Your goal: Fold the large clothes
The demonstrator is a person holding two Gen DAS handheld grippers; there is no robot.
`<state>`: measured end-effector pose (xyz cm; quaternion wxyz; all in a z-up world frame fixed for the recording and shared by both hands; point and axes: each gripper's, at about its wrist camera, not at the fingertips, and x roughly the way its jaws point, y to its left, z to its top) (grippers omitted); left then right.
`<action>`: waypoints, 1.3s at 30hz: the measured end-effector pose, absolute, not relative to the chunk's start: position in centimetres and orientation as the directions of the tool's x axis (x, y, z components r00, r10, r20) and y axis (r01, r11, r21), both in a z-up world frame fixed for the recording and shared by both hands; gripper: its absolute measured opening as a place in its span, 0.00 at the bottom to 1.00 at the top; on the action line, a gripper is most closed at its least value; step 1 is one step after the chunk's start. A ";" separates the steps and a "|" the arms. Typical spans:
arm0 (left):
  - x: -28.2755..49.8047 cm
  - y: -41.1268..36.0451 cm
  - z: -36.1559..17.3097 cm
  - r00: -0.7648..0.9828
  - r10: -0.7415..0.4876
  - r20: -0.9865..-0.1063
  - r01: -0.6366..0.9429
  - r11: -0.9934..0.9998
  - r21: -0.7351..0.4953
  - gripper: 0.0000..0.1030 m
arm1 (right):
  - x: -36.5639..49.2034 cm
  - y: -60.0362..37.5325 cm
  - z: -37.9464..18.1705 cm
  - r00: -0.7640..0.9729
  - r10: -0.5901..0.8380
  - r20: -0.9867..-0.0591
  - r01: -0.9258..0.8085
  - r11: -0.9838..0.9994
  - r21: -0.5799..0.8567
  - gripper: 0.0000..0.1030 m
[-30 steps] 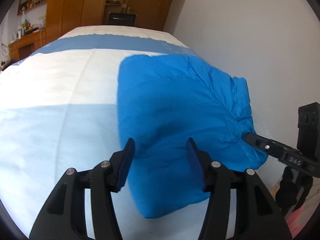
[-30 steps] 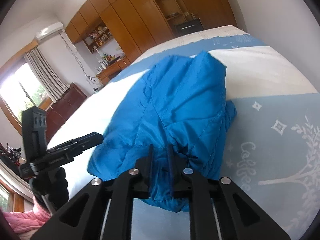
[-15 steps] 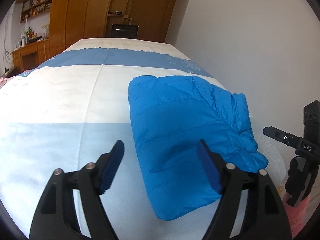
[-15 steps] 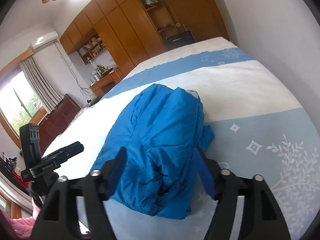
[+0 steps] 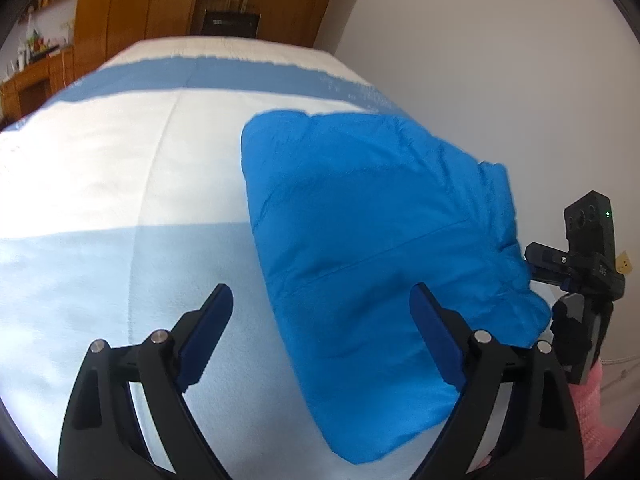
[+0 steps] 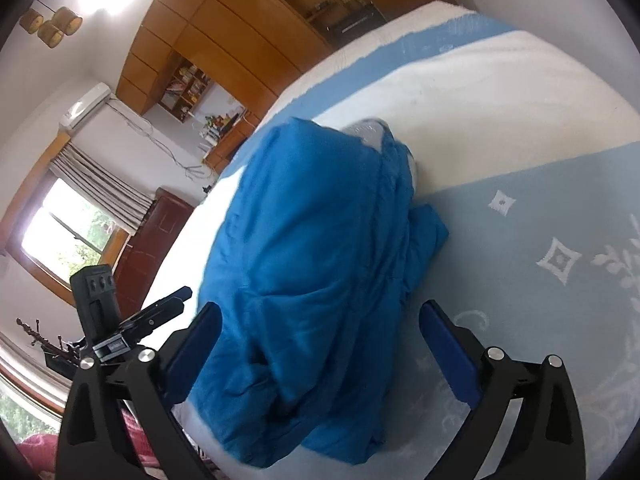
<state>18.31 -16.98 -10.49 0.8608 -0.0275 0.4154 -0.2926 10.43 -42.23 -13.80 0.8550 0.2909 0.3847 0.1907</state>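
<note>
A bright blue puffy jacket (image 5: 380,240) lies folded into a thick bundle on the bed (image 5: 120,184), near the bed's right edge in the left wrist view. My left gripper (image 5: 320,312) hovers over the jacket's near left edge, jaws opening wide, pads off the cloth. In the right wrist view the same jacket (image 6: 320,280) lies rumpled, and my right gripper (image 6: 320,328) straddles its near end with jaws opening wide, not pressing on it. The right gripper (image 5: 560,264) also shows at the jacket's far right corner. The left gripper (image 6: 168,308) shows at the left.
The bed has a white and light blue cover with white patterns (image 6: 560,260). A white wall (image 5: 500,80) runs along the bed's right side. Wooden wardrobes (image 6: 240,32), a dark dresser (image 6: 160,232) and a window (image 6: 60,240) stand beyond. A pink sleeve (image 5: 592,400) is at lower right.
The right gripper let go of the jacket's edge, opened wide and rolled. The left gripper opened wider. The jacket settled onto the bed.
</note>
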 end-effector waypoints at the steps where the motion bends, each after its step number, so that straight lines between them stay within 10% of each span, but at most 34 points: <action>1: 18.9 -17.0 -11.0 0.460 -0.536 -0.708 0.484 0.820 -0.306 0.87 | 10.8 -42.3 -14.1 0.625 0.550 -0.554 -0.097 0.759 0.644 0.96; 23: 23.6 -19.1 -15.2 0.183 -0.738 -0.649 0.597 0.608 -0.523 0.98 | 16.2 -40.8 -17.3 0.464 0.739 -0.489 -0.213 0.629 0.748 0.97; 30: 21.7 -19.0 -13.8 0.265 -0.732 -0.628 0.631 0.624 -0.461 0.80 | 15.7 -40.3 -16.4 0.502 0.753 -0.425 -0.279 0.606 0.745 0.60; 39: 20.2 -17.9 -11.2 0.362 -0.722 -0.590 0.642 0.652 -0.404 0.72 | 15.0 -38.0 -13.3 0.528 0.731 -0.432 -0.357 0.652 0.668 0.55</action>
